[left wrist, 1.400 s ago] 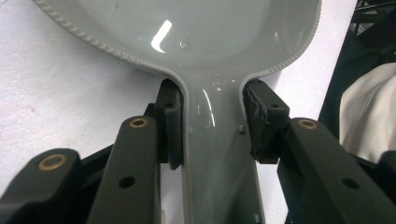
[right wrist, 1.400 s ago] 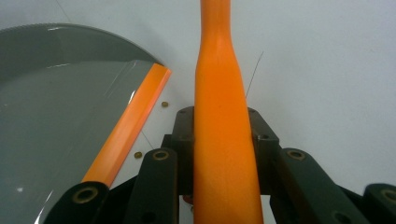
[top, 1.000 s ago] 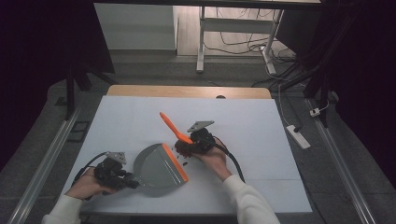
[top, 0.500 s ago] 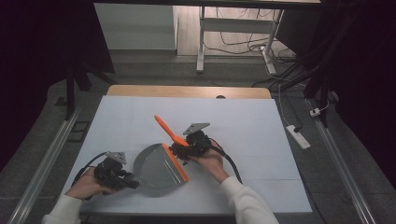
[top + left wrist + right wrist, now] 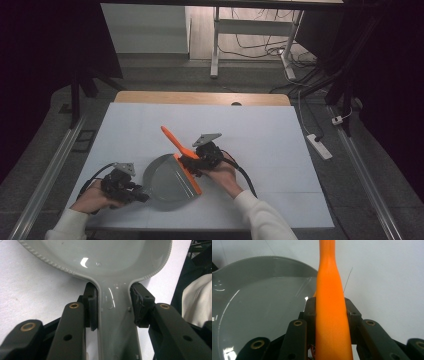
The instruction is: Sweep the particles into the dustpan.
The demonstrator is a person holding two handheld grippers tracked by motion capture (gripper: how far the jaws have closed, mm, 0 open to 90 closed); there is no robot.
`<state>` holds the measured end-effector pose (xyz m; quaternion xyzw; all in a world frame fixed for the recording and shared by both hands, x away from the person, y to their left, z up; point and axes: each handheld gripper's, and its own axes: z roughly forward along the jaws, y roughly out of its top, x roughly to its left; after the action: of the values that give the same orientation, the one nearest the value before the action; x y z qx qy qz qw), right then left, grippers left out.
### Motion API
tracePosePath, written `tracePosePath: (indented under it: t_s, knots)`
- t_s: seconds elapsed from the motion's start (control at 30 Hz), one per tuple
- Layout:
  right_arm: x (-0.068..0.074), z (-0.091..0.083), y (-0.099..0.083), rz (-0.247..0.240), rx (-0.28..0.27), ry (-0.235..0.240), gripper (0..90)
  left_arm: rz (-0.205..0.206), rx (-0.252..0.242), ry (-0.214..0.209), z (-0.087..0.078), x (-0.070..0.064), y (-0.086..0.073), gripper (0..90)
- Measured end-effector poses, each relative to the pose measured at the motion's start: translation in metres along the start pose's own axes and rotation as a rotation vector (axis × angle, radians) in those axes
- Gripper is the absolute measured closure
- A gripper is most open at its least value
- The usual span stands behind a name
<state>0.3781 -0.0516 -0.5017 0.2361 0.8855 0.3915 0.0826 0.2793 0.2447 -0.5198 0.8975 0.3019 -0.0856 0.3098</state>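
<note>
A grey dustpan (image 5: 167, 181) lies flat on the white table near the front. My left gripper (image 5: 141, 196) is shut on its handle (image 5: 116, 322), with the pads pressed against both sides. An orange hand brush (image 5: 181, 150) stands with its head along the dustpan's open right edge and its handle (image 5: 330, 302) slanting up to the far left. My right gripper (image 5: 189, 161) is shut on that brush handle, just right of the pan (image 5: 262, 305).
The white table top (image 5: 260, 135) extends wide to the right and far side. A wooden strip (image 5: 200, 97) runs along its far edge. A power strip (image 5: 318, 146) lies on the floor to the right, beside metal rails.
My right gripper has carried the orange brush leftward and nearer, bringing its head against the dustpan's open edge. The left gripper and the dustpan have stayed put.
</note>
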Motion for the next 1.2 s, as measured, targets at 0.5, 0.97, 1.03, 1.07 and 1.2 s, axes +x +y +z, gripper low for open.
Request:
tracePosePath:
  t_s: [0.5, 0.97, 1.03, 1.07, 1.2]
  knots:
    - [0.009, -0.006, 0.006, -0.019, -0.047, 0.045, 70.2, 0.000, 0.000, 0.001, 0.000, 0.000, 0.000, 61.6]
    - [-0.022, -0.031, 0.003, 0.043, -0.096, -0.063, 70.2, 0.001, 0.000, 0.001, 0.000, 0.000, 0.000, 61.6]
    - [-0.028, -0.030, 0.001, 0.054, -0.092, -0.082, 70.2, 0.000, 0.000, 0.001, 0.000, 0.000, 0.000, 61.6]
    - [-0.031, -0.030, 0.000, 0.059, -0.091, -0.087, 70.2, 0.001, 0.001, 0.002, 0.000, 0.000, 0.000, 61.6]
    - [-0.041, -0.023, 0.001, 0.076, -0.090, -0.103, 70.2, -0.001, 0.000, 0.003, 0.000, 0.000, 0.000, 61.6]
